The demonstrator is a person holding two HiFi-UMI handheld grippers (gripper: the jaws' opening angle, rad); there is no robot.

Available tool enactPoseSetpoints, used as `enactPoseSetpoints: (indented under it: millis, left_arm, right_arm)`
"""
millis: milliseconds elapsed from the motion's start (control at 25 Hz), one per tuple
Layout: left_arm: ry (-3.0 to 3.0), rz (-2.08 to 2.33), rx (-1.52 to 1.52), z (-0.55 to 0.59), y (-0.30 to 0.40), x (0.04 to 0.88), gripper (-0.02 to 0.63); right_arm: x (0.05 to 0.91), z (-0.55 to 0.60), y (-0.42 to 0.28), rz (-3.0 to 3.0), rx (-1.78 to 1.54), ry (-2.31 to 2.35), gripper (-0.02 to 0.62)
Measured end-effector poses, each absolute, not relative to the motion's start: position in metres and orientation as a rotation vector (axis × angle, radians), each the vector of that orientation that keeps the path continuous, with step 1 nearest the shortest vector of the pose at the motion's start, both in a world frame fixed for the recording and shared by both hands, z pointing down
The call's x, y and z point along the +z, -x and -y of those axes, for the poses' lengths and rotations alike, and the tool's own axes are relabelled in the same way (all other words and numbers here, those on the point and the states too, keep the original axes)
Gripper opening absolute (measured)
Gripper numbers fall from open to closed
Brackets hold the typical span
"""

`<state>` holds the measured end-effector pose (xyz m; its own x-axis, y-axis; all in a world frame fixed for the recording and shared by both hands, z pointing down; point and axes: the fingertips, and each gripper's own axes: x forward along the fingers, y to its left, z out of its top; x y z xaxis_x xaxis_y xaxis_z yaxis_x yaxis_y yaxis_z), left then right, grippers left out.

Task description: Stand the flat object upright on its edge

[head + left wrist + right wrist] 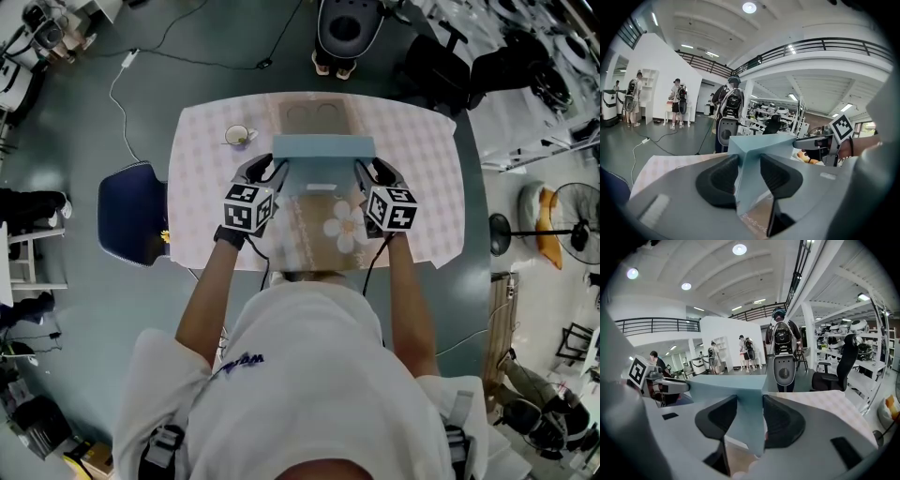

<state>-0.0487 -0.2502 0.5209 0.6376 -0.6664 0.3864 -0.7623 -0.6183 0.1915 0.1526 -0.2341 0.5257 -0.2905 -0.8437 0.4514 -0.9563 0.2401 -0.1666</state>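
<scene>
A flat light-blue box (322, 148) is raised on the table (422, 159), its top edge uppermost and its broad face turned toward me. My left gripper (278, 170) is shut on the box's left end. My right gripper (365, 170) is shut on its right end. In the left gripper view the box (759, 149) sits wedged between the dark pads (723, 180) of the left gripper (749, 176). The right gripper view shows the same box (740, 391) pinched in the right gripper (750, 418). Its bottom edge is hidden behind the box itself.
A checked cloth covers the table. A small cup (238, 135) stands at the back left, a brown tray (314, 115) at the back middle, and a brown mat with a flower print (343, 226) lies near me. A blue chair (131, 212) stands left of the table.
</scene>
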Motion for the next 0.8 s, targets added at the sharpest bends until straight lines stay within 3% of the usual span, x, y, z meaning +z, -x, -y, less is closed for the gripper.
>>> enactPoseSetpoints:
  millis: [800]
  left_arm:
    - [-2.582, 1.147, 0.44, 0.236, 0.053, 0.523, 0.158]
  right_arm:
    - [0.528, 0.214, -0.149, 2.228, 0.506, -1.681, 0.183]
